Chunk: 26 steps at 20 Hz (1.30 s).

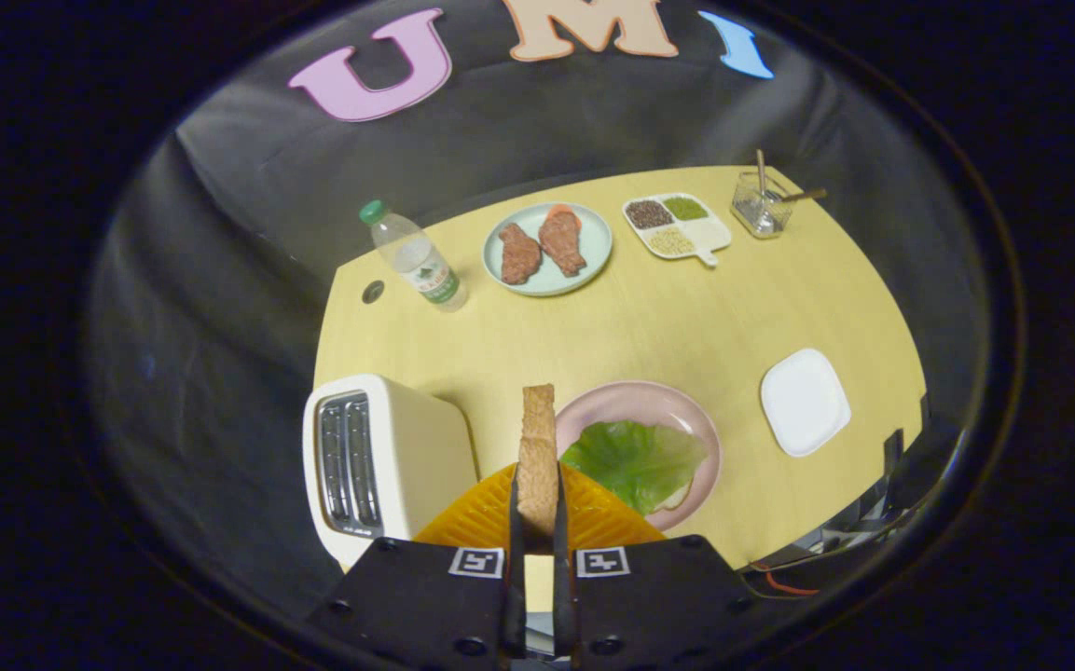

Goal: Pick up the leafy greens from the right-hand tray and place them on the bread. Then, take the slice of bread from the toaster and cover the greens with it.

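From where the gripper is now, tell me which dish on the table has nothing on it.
The white square plate, to the right of the pink plate; all the others carry food.

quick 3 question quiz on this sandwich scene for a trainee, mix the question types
1. True or false: the gripper is shut on the bread slice.
2. Multiple choice: the leafy greens lie on A) the white square tray B) the pink plate C) the toaster.
3. Fill in: the water bottle stands beside the pale green plate holding pieces of ____.

Key: 1 true; 2 B; 3 meat.
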### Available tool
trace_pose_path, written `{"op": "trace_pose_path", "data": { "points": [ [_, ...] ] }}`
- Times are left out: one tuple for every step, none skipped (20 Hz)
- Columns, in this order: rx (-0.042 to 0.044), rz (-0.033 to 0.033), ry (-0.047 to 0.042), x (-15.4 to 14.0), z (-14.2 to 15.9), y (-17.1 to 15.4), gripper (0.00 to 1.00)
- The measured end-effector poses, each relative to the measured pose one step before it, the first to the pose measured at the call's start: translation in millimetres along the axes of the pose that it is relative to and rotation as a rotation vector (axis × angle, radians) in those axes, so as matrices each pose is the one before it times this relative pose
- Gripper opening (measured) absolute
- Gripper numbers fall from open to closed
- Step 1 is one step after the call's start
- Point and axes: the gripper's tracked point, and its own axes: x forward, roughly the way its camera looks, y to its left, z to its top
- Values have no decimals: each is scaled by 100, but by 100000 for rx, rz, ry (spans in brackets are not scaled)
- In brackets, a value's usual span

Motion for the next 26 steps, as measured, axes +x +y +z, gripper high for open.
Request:
{"op": "trace_pose_path", "data": {
  "points": [
    [1280,1151,523,1126,-197,-480,14],
    [1600,1204,211,960,-158,-522,14],
    [1950,1034,-187,878,-129,-365,14],
    [1160,470,43,803,-123,-515,14],
    [-51,-14,885,789,-378,-464,14],
    [-1057,-219,1414,659,-371,-637,14],
    [-324,97,890,477,-537,-420,14],
    [651,628,499,536,-276,-343,14],
    [1223,366,328,361,-269,-484,14],
    [1367,-250,-206,338,-194,-629,14],
    [1515,-740,-323,187,-74,-643,14],
    [1075,-661,-122,126,-64,-666,17],
    [561,-1140,151,11,-52,-590,19],
    [-58,-2107,33,71,-171,-793,21],
    [-386,-2423,603,28,-98,-804,24],
    [-229,-1523,1190,57,-153,-599,26],
    [364,-863,563,-56,61,-310,29],
    [-2,-1311,566,50,-67,-548,37],
    [205,-836,503,-77,-139,-232,45],
    [187,-574,112,-128,41,-209,54],
    [-708,-1740,483,45,-187,-542,62],
    [-792,-1445,1022,-268,-161,-417,70],
    [-517,-430,581,-299,-48,-171,79],
    [-347,632,-165,-332,99,-26,87],
    [-851,-36,-112,-158,16,-177,96],
    [-1258,-781,-657,-339,226,-410,96]
  ]
}}
